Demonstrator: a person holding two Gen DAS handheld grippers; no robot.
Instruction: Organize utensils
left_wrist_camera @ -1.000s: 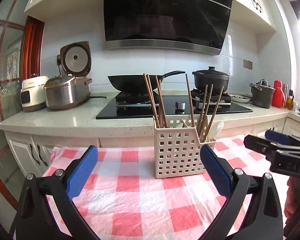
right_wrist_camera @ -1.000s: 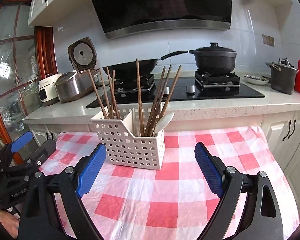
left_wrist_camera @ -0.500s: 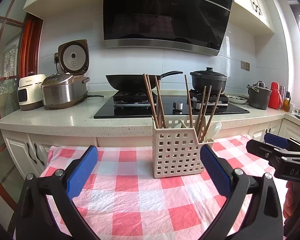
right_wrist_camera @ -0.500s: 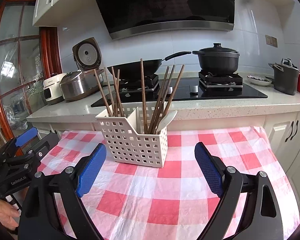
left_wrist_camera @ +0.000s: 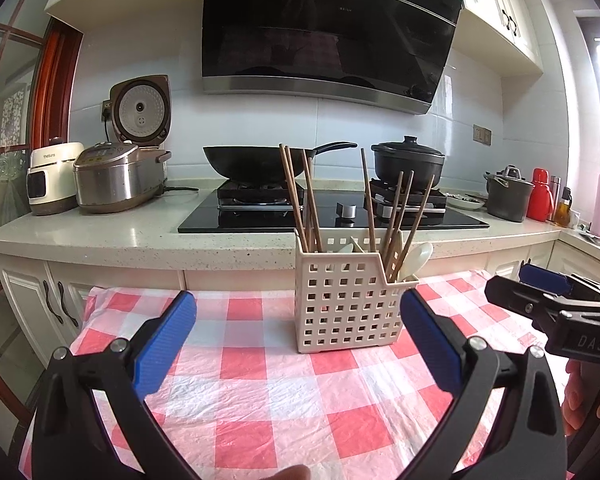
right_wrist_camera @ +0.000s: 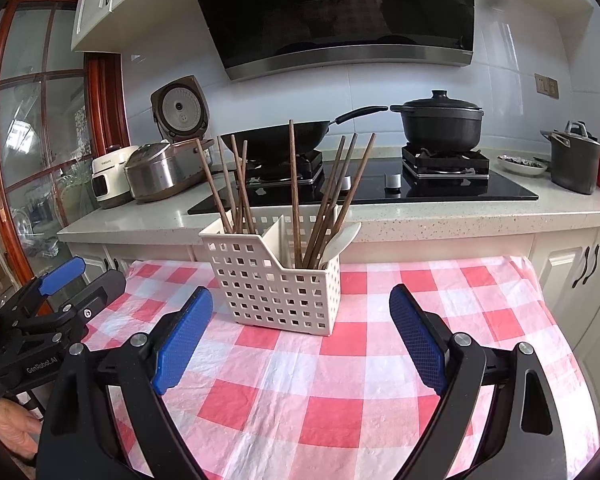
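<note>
A cream perforated utensil holder (left_wrist_camera: pixel 348 304) (right_wrist_camera: pixel 276 280) stands upright on the red-and-white checked tablecloth (left_wrist_camera: pixel 260 392) (right_wrist_camera: pixel 340 380). A divider splits it into two compartments. Several brown chopsticks (left_wrist_camera: pixel 304 200) (right_wrist_camera: pixel 294 196) lean out of both compartments, and a white spoon (left_wrist_camera: pixel 418 256) (right_wrist_camera: pixel 342 238) pokes out of the right one. My left gripper (left_wrist_camera: pixel 300 340) hovers open in front of the holder, nothing between its blue pads. My right gripper (right_wrist_camera: pixel 300 336) is also open and empty, short of the holder. Each gripper shows at the edge of the other's view.
Behind the table runs a stone counter (left_wrist_camera: pixel 100 236) with a black hob (left_wrist_camera: pixel 332 216), a wok (left_wrist_camera: pixel 256 162), a lidded black pot (left_wrist_camera: pixel 408 160), two rice cookers (left_wrist_camera: pixel 120 180), a grey pot (left_wrist_camera: pixel 508 192) and a red flask (left_wrist_camera: pixel 540 194). White cabinet doors (right_wrist_camera: pixel 580 272) stand below.
Both views have tilted up slightly, so the holder sits a little lower in each frame. Both grippers stay open and empty; nothing on the table has moved.
</note>
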